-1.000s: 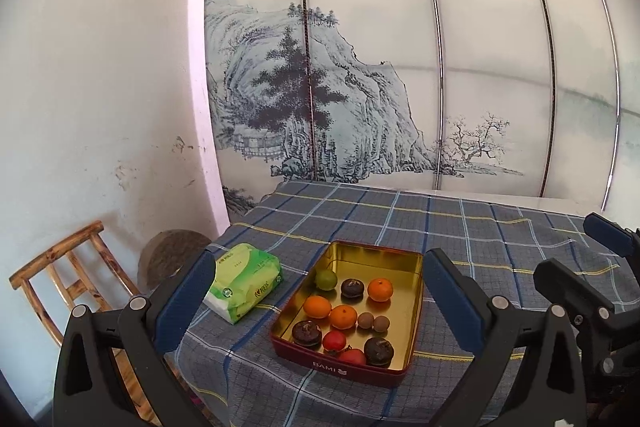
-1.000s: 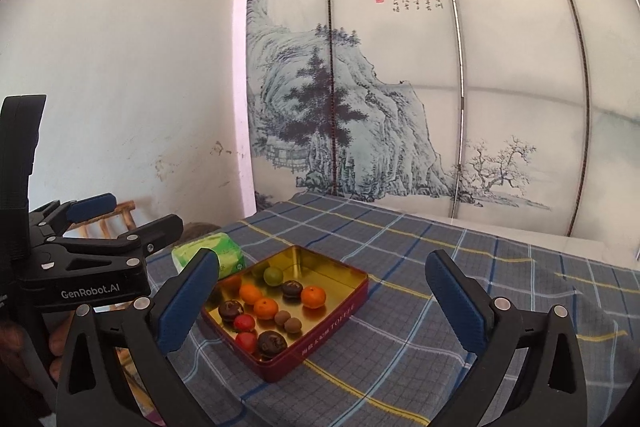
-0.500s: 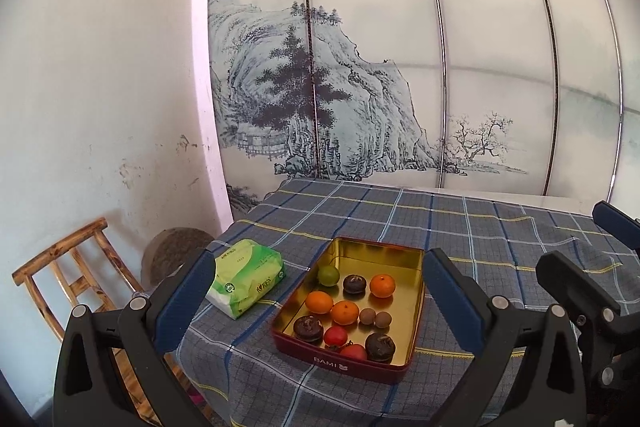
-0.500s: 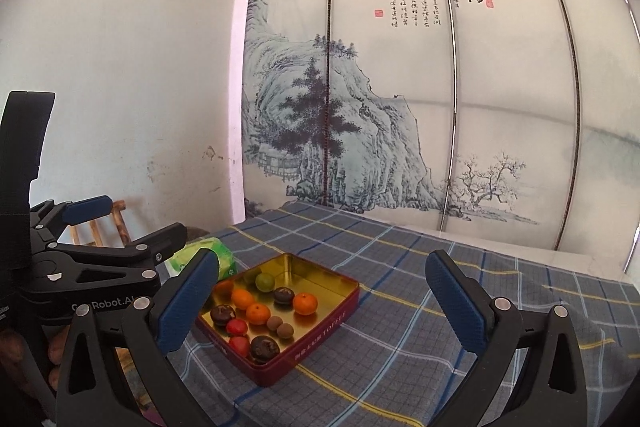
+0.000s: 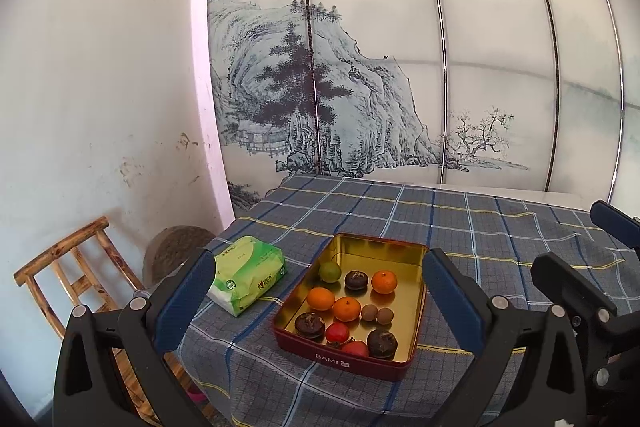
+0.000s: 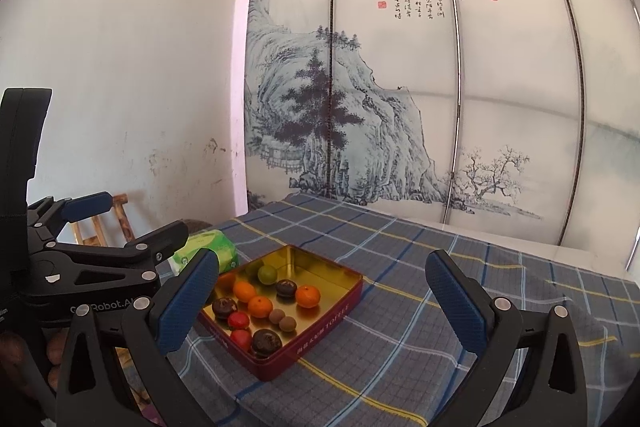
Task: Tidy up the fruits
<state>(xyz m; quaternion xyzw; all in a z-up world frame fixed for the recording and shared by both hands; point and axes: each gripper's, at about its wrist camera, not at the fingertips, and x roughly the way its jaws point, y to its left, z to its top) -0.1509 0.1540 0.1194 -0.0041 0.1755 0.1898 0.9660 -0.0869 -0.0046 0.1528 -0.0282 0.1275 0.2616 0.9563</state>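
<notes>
Inventory, both of my tools held above the near edge of the worktop.

- My left tool (image 5: 316, 299): fingers spread wide, nothing between them, above the near left corner.
- My right tool (image 6: 320, 301): likewise spread wide and empty; its blue pads (image 6: 452, 301) frame the tin from the right.
- Worktop (image 5: 500, 227): covered in a blue-grey plaid cloth with yellow and white lines.
- Red tin (image 5: 344, 357): gold inside, lid off, lying flat near the front left part of the worktop.
- Fruits, all inside the tin: one green lime (image 5: 329, 271) at the far left; three oranges (image 5: 346, 308) across the middle; three dark mangosteens (image 5: 382, 343); two red fruits (image 5: 337, 331) at the near wall; two small brown longans (image 5: 384, 315) touching each other.
- Green tissue pack (image 5: 248, 277): on the cloth just beside the tin, on its left.
- Wooden chair (image 5: 76, 267): off the worktop's left, against the white wall.
- Painted folding screen (image 5: 400, 67): behind the worktop.
</notes>
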